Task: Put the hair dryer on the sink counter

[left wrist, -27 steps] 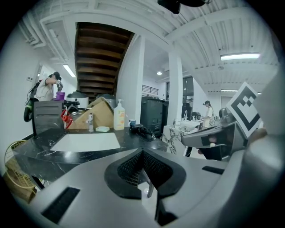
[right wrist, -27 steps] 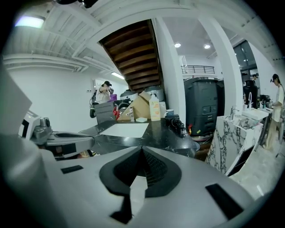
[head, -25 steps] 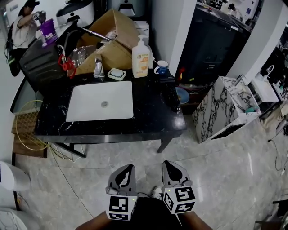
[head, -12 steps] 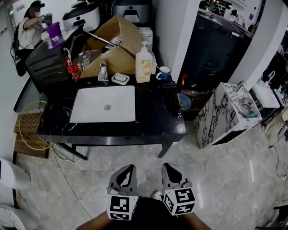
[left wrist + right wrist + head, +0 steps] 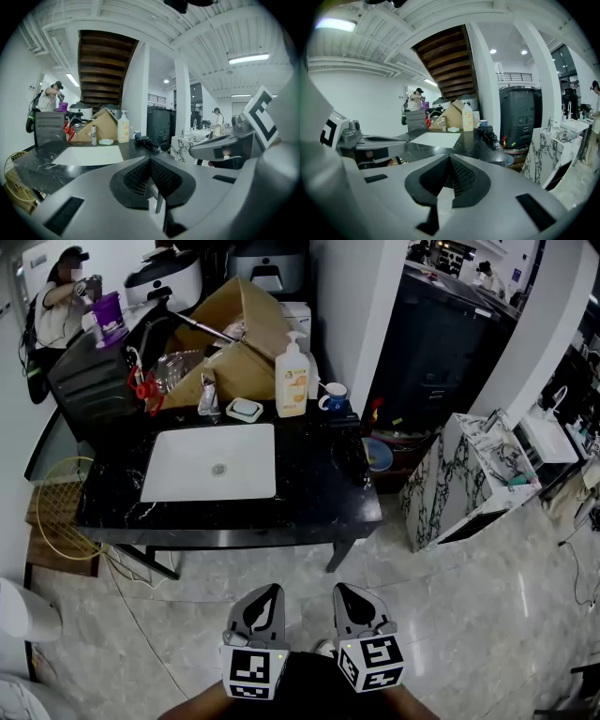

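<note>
A black hair dryer (image 5: 352,441) lies on the right part of the black marble sink counter (image 5: 309,479), beside the white basin (image 5: 211,463). It also shows in the left gripper view (image 5: 148,143) and in the right gripper view (image 5: 490,136). Both grippers hang side by side low in the head view, over the floor and well short of the counter. My left gripper (image 5: 266,595) is shut with nothing in it, its jaws meeting (image 5: 150,160). My right gripper (image 5: 348,593) is likewise shut and empty (image 5: 449,158).
At the counter's back stand a soap bottle (image 5: 292,379), a mug (image 5: 333,397), a soap dish (image 5: 246,410) and a cardboard box (image 5: 234,334). A marbled cabinet (image 5: 464,474) stands to the right, a yellow basket (image 5: 54,512) to the left. A person (image 5: 54,298) works at the far left.
Both grippers stay shut in the same low spot. The view has drifted a little, so the counter sits slightly differently in the frame.
</note>
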{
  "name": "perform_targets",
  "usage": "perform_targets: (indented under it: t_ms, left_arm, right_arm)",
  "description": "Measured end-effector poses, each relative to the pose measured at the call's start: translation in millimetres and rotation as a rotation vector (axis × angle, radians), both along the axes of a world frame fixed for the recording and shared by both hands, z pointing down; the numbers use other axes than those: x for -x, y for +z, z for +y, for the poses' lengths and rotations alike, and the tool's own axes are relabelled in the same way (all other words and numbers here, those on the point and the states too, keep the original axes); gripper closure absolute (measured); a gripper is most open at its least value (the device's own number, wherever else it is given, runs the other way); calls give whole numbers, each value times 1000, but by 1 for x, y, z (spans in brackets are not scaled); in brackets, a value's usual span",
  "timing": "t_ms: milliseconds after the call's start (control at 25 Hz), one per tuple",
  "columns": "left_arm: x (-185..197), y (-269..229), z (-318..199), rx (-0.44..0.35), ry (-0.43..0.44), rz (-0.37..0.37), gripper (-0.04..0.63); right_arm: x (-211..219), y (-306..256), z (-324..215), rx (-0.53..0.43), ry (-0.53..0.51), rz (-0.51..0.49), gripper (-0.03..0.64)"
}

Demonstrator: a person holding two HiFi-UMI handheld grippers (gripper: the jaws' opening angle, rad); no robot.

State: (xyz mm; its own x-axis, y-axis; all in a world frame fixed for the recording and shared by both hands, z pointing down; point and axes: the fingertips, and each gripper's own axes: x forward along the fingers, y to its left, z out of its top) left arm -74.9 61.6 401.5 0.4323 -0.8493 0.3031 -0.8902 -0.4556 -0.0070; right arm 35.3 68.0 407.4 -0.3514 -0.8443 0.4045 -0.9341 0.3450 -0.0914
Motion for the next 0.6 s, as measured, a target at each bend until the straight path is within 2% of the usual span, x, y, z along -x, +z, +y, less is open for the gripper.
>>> perform_targets:
  t_ms: [600]
  left_arm:
    - [-14, 3, -6, 3, 32, -4, 588]
  right_arm:
    - [-14, 2, -3, 0, 32, -2, 604]
